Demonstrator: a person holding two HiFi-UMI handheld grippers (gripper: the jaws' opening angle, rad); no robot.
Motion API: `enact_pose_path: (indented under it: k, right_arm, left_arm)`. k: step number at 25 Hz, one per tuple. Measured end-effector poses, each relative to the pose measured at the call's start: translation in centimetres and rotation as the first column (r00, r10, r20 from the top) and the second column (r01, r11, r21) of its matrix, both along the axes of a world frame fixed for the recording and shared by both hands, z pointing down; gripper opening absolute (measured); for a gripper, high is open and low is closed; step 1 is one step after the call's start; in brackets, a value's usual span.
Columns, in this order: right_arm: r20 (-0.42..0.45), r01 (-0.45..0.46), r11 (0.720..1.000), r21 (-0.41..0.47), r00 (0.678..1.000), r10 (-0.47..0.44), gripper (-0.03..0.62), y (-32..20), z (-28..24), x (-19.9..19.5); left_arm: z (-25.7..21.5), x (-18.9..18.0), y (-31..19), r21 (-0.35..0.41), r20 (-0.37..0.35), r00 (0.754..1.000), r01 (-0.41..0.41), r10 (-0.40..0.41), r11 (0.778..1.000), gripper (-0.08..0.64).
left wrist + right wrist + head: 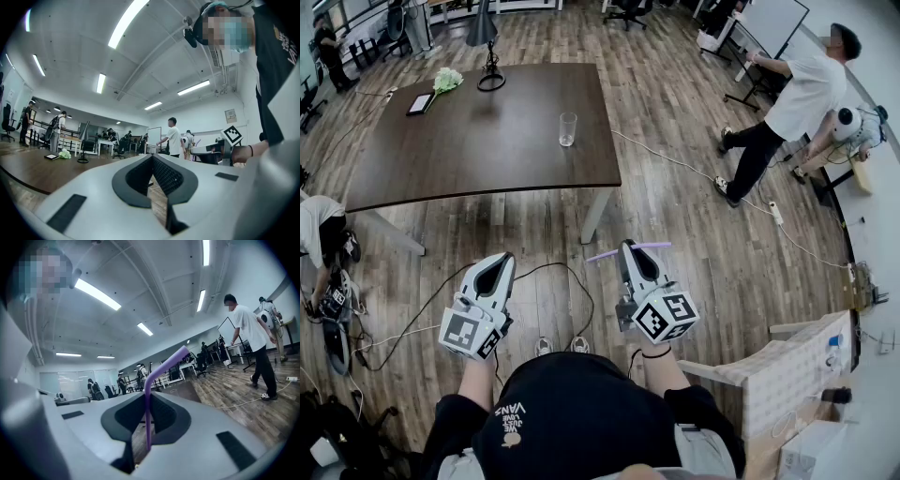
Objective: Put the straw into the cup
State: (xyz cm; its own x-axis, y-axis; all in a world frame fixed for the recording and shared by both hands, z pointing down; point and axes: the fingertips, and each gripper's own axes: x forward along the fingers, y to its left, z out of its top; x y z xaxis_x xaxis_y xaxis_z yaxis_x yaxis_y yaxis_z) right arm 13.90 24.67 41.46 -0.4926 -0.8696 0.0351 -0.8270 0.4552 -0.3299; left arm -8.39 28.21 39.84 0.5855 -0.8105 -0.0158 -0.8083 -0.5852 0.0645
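**Op 1:** What's my right gripper (628,247) holding from where you sit?

**Op 2:** Its jaws are clamped on the purple straw (147,423). In the right gripper view the straw runs up between the pads. It bends just past the tips, and the short end angles off to the gripper's right. In the head view it lies crosswise at the tips and sticks out on both sides.

**Op 1:** And my left gripper (501,259)?

**Op 2:** The jaws are together at the tips with nothing between them. I only see floorboards through the gap behind the pads. Both grippers point level, side by side, the left one just beside the right.

**Op 1:** Where's the cup (568,128)?

**Op 2:** It's well ahead of both grippers, upright on the dark bench (487,150) near the bench's right-hand edge. It's a clear glass, roughly in line with the space between the two grippers. It's far apart from the straw, with open wooden floor (675,216) between us and the bench.

**Op 1:** Anything else on the bench?

**Op 2:** At the far left of it, beyond my left gripper, there's a tablet (419,103) and a pale green bunch (445,81). A black lamp (490,66) stands near them. Off to the right gripper's far right, a person in a white shirt (802,94) is on the floor.
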Motion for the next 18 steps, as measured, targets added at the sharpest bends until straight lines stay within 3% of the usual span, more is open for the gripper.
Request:
enact_pose_path:
  k: [18]
  right_arm:
    - [0.026,-0.017,1.0,0.026,1.0,0.016,0.041,-0.82,-0.77,-0.89]
  left_arm:
    - [0.37,-0.99,-1.12,0.001,-0.012,1.0,-0.021,0.021,1.0,0.011]
